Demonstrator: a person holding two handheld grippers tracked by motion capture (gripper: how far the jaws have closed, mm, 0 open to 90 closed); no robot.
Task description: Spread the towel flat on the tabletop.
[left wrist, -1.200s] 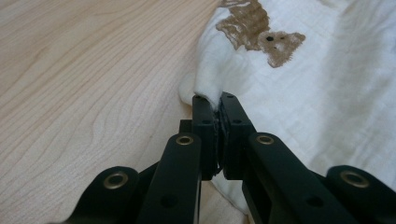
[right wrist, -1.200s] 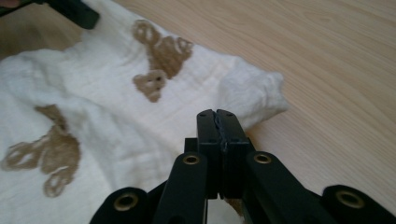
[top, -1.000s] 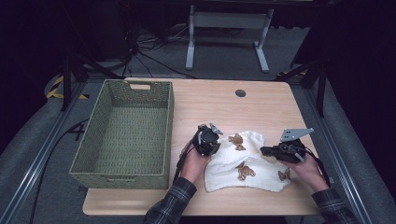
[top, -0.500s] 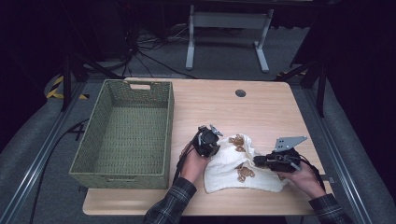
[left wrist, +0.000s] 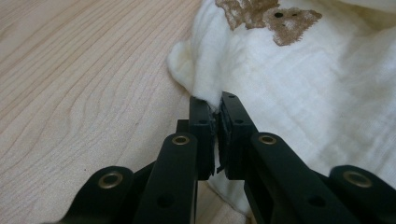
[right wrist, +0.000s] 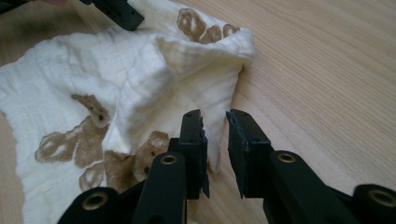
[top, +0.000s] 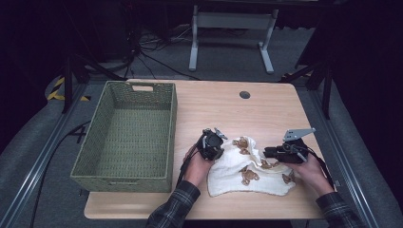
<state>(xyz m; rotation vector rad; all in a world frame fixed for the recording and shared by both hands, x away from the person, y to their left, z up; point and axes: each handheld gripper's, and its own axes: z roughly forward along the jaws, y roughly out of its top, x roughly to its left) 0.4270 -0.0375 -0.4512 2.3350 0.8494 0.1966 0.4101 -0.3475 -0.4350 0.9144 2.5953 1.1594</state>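
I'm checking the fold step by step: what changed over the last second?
The right gripper carried the cloth's right edge leftward, folding it over, and its jaws have just been opening, pads now clear of the fabric. The cream teddy-bear-print cloth is more bunched in the middle. The left gripper stays clamped on the cloth's left corner; the green woven basket and the wooden table are unchanged.

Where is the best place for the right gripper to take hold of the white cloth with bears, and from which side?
Probably the folded edge of the cloth just before the right gripper, approached low from the bare table side. That edge lies thin and free there, while the left gripper pinches the opposite edge.
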